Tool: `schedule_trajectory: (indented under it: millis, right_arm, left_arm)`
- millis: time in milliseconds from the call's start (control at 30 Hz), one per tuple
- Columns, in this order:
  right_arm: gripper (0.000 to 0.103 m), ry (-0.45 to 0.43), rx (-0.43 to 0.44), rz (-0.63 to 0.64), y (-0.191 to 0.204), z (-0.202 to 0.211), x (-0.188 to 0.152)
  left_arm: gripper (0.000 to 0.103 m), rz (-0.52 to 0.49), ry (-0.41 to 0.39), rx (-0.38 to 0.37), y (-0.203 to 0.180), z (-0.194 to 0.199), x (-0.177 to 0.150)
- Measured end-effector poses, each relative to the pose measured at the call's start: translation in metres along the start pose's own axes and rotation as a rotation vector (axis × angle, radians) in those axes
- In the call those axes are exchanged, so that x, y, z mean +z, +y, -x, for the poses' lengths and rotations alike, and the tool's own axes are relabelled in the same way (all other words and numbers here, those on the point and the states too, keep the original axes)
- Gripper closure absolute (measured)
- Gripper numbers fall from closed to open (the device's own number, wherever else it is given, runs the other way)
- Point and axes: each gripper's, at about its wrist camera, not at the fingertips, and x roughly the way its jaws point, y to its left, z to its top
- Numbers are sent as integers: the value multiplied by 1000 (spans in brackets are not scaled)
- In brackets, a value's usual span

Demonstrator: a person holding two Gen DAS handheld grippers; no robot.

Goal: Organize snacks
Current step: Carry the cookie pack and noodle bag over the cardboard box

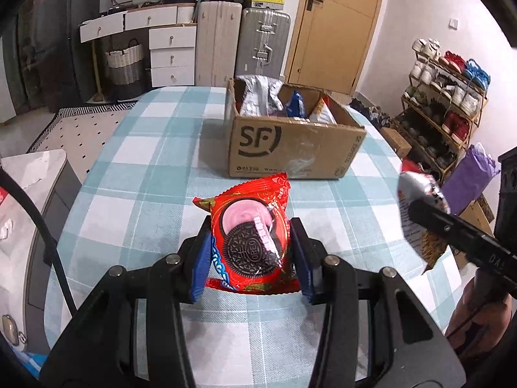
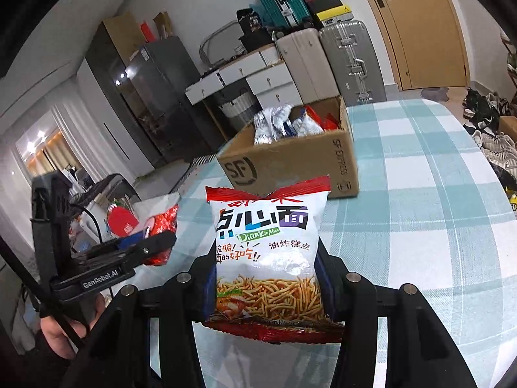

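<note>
Snack packets (image 1: 274, 100) fill the cardboard box (image 1: 290, 148); left gripper (image 1: 250, 252) clamps an Oreo pack (image 1: 250, 226), right gripper (image 2: 265, 287) a noodle-snack bag (image 2: 265, 252).

Box (image 1: 290, 144) walls hide most of bags (image 1: 258, 95) inside. Noodle bag (image 1: 416, 216) blurred, half behind right gripper (image 1: 420, 213). Table (image 1: 145, 168) near edge cut off.

Left gripper (image 1: 250, 252): its black arms end in blue fingers (image 1: 202, 258) that press both sides of a red Oreo packet (image 1: 250, 226), held clear above the tabletop (image 1: 145, 168).
Oreo packet: upright, picturing a dark biscuit and pink cream.
Tabletop: covered in a pale blue and white check cloth.
Cardboard box (image 1: 290, 148): open-topped, marked SF, beyond the packet, with silver and blue snack bags (image 1: 261, 97) inside.
Right gripper (image 1: 420, 213): at the right edge, gripping a white noodle snack bag (image 1: 416, 226).
Background: white drawers, suitcases, wooden door, shoe rack.
</note>
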Motion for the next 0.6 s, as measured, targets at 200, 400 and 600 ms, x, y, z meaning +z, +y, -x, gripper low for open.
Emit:
schedule_trajectory:
  millis: [200, 400, 600]
  right_arm:
    - [53, -79, 22, 25, 15, 22, 27]
    - [53, -111, 54, 55, 34, 40, 75]
    - [53, -122, 76, 56, 48, 49, 133]
  left_arm:
    - [61, 0, -28, -26, 7, 13, 20]
    - [61, -18, -52, -58, 6, 32, 61]
    - [61, -75, -78, -43, -4, 45, 117]
